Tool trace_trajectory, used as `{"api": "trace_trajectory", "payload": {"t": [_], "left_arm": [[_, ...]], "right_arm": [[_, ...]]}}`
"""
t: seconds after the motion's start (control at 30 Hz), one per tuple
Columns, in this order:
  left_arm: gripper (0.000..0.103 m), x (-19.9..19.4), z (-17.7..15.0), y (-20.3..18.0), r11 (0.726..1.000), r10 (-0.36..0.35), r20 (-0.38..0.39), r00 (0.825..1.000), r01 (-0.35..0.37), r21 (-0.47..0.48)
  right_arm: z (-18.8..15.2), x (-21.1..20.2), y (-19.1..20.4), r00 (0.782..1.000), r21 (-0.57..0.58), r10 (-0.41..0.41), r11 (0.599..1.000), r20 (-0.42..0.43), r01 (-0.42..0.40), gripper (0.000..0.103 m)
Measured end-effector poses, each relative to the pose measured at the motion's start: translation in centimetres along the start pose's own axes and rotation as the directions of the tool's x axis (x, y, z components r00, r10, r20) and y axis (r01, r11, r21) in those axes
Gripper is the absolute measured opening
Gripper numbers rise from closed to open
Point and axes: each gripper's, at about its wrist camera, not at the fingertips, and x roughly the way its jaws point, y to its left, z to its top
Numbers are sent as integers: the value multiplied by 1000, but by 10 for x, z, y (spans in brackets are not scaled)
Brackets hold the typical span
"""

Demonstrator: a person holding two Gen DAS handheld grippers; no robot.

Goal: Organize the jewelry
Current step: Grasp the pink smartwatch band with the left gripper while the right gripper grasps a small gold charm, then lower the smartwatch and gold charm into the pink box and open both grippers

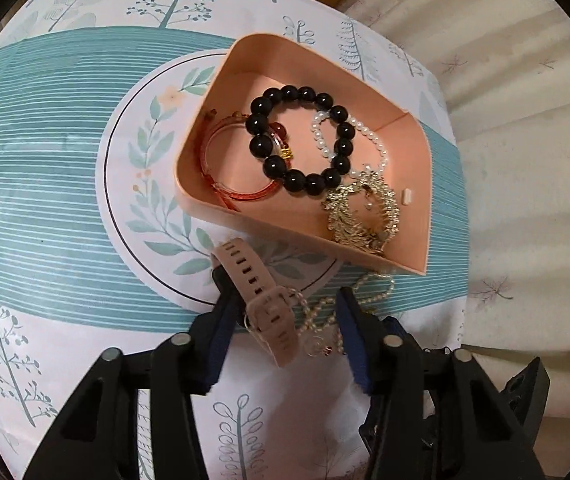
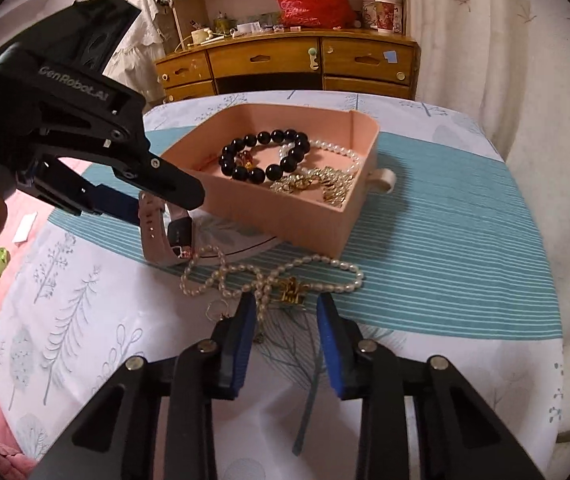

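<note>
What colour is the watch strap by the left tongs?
Pale pink watch strap, clearest in the left wrist view.

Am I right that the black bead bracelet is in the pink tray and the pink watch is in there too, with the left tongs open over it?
Not quite. The pink watch lies outside the pink tray, on the tablecloth beside its near wall, as the left wrist view shows. The black bead bracelet is in the tray, and the left tongs are open around the watch.

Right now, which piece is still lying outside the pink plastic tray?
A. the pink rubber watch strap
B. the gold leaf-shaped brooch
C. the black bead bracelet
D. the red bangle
A: the pink rubber watch strap lies on the tablecloth between the left gripper's open fingers, in front of the pink plastic tray.
</note>
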Motion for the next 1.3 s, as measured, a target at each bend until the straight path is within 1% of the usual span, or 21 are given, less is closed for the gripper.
{"api": "trace_trajectory", "payload": {"t": [0.07, 0.2, 0.3, 0.37, 0.43, 0.77, 0.93, 1.03, 1.2, 1.3], "left_arm": [[38, 2, 1, 1, 1000, -5, 0, 1000, 5, -4], [30, 2, 2, 1, 1000, -2, 7, 1000, 1, 10], [18, 4, 5, 2, 1000, 12, 5, 1000, -12, 16], [18, 5, 5, 5, 1000, 14, 3, 1000, -14, 5], [17, 4, 6, 8, 1000, 2, 5, 1000, -2, -7], [17, -12, 0, 8, 1000, -13, -1, 1000, 13, -2], [17, -30, -2, 3, 1000, 8, -17, 1000, -8, 5], [17, -46, -3, -1, 1000, 20, -23, 1000, -19, 23], [17, -73, 1, -10, 999, 18, -34, 999, -17, 52], [17, -89, 8, -19, 995, 43, -17, 999, -42, 87]], "right_arm": [[-1, 5, 2, 1000, -11, -16, 1000, -12, 16, 25], [-3, 8, 1, 1000, -2, -21, 1000, -11, 21, 25], [-1, 9, -1, 1000, 4, -18, 1000, -5, 18, 25], [1, 10, -2, 1000, 8, -20, 1000, -3, 20, 25], [2, 11, -4, 1000, 20, -11, 1000, -7, 11, 20], [6, 9, -5, 1000, 38, 7, 999, -20, -6, 20], [14, -1, -4, 1000, 45, 26, 999, -14, -25, 20], [23, -12, -1, 1000, 34, 31, 999, -4, -31, 20], [47, -33, 4, 998, 27, 51, 998, 44, -53, 20], [62, -43, 5, 996, 17, 53, 998, 72, -54, 20]]}}
